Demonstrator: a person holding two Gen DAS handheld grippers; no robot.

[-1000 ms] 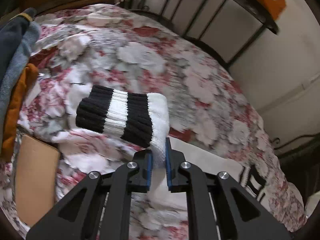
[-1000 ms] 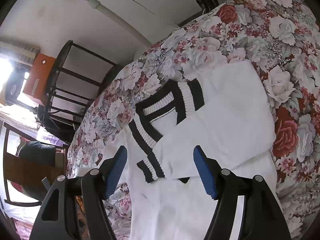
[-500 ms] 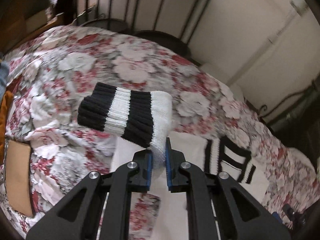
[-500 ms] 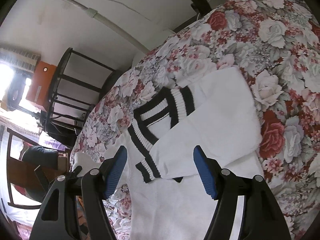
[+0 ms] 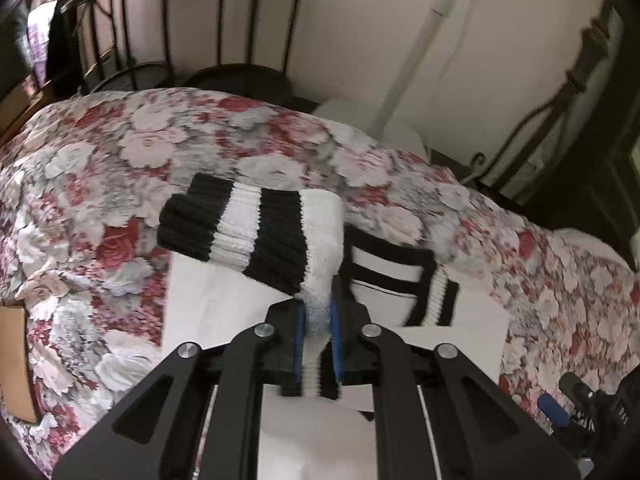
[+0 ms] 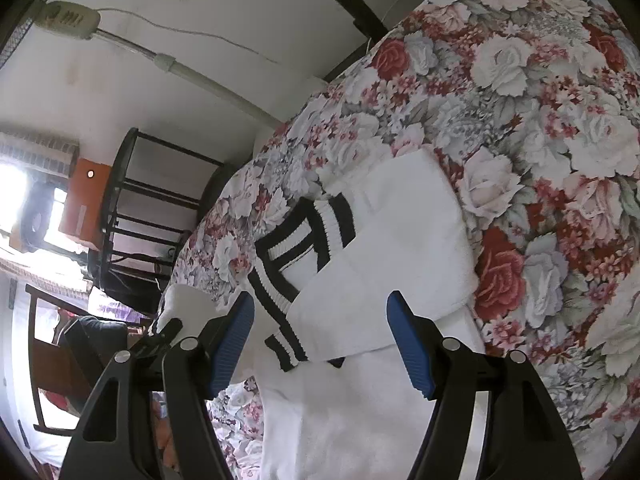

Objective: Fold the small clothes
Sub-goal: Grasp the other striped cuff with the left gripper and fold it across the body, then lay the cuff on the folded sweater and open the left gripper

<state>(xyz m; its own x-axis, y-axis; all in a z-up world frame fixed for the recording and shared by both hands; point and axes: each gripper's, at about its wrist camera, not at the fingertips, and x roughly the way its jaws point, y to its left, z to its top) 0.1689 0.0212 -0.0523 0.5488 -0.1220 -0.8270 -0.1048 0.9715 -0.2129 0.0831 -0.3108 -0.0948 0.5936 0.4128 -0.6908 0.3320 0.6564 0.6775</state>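
Observation:
A white knit sweater (image 6: 404, 248) with black and white striped trim lies on the floral bedspread (image 6: 540, 128). One sleeve is folded across its chest. My left gripper (image 5: 318, 312) is shut on the other sleeve, and its black and white striped cuff (image 5: 244, 228) hangs forward above the sweater body (image 5: 208, 300). The striped V-neck (image 5: 404, 276) shows just right of the cuff. My right gripper (image 6: 320, 340) is open and empty, hovering over the sweater near the neck (image 6: 288, 256).
A black metal bed frame (image 5: 224, 20) and white wall stand beyond the bed. A tan flat object (image 5: 14, 364) lies at the bed's left edge. A black metal rack (image 6: 140, 208) and orange box (image 6: 82, 204) stand past the bed.
My left gripper has swung right with the sleeve, carrying the cuff from over the bedspread to over the sweater body by the neck. My right gripper has hardly moved and stays open.

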